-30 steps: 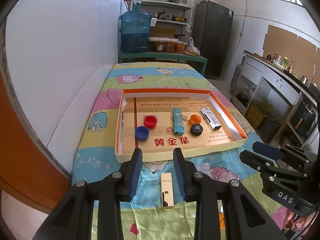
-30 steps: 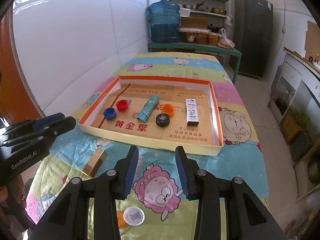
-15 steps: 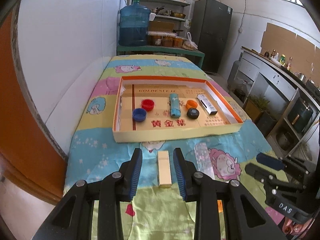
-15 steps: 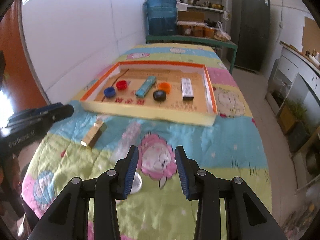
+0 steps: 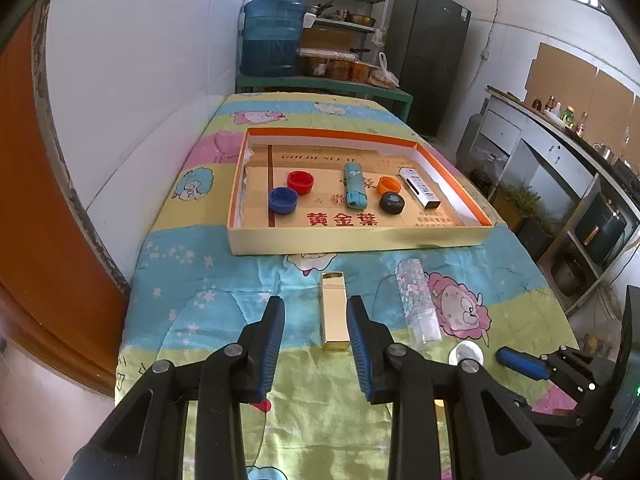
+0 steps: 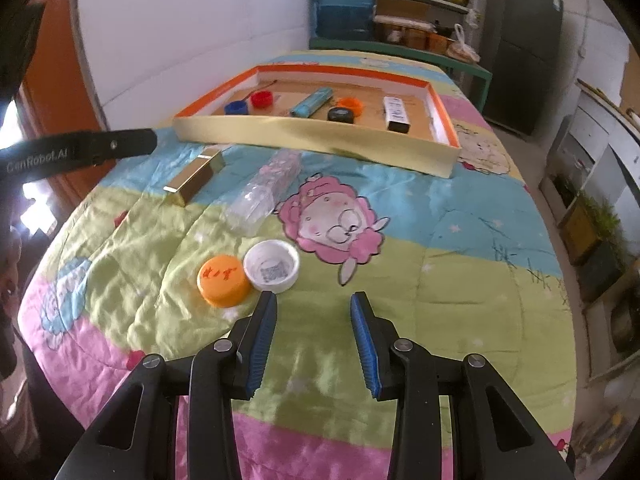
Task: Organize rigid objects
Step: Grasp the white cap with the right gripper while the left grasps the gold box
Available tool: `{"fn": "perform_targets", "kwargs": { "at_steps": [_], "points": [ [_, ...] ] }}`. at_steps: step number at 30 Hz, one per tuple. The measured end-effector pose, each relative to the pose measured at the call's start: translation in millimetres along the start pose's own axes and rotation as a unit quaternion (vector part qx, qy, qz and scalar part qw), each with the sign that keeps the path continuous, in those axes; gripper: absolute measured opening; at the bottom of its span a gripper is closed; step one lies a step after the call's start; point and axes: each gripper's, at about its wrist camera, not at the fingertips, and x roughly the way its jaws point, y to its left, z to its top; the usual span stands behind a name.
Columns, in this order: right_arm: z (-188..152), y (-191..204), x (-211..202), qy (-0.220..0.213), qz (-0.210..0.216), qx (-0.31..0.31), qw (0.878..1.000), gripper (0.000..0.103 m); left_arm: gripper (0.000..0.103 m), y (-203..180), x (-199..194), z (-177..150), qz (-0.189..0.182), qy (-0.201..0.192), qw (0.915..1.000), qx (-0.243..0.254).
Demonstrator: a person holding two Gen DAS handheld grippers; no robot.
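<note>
**Both tongs released over the quilted table; loose items short of the tray**

Left gripper (image 5: 316, 312): jaws parted, nothing clamped. A gold rectangular box (image 5: 333, 312) lies lengthwise on the quilt (image 5: 200, 280) between the blue pads; it sits close to the right-hand pad, and contact cannot be confirmed from this view.

Right gripper (image 6: 313, 308): jaws parted and empty, over bare green quilt. Just beyond its left finger lie a white cap (image 6: 272, 266), open side up, and an orange cap (image 6: 223, 280), the two touching or nearly so.

A clear plastic bottle (image 6: 266, 190) lies on its side between the gold box and the pink sheep print, near the tray's front wall.

The tray (image 5: 360, 242), shallow, cream outside with an orange rim, sits farther along the table. Inside, left to right: a blue cap (image 5: 283, 200), a red cap (image 5: 300, 182), a teal lighter-shaped item (image 5: 355, 184), a second orange cap (image 5: 389, 186), a black cap (image 5: 392, 203) and a white-and-black rectangular item (image 5: 419, 188).
</note>
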Motion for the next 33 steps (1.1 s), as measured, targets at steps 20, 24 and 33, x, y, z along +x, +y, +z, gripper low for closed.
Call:
{"fn": "perform_targets", "kwargs": {
  "at_steps": [20, 24, 33],
  "points": [
    [22.9, 10.8, 20.9, -0.009, 0.023, -0.002, 1.0, 0.03, 0.032, -11.0, 23.9, -2.2, -0.014, 0.03, 0.9993, 0.019],
    [22.5, 0.7, 18.4, -0.012, 0.023, 0.017, 1.0, 0.03, 0.032, -19.0, 35.8, -0.3, -0.012, 0.039, 0.9987, 0.031],
    [21.8, -8.1, 14.6, -0.016, 0.023, 0.031, 0.999, 0.03, 0.032, -22.0, 58.4, -3.6, -0.001, 0.061, 0.9978, 0.028]
  ]
}}
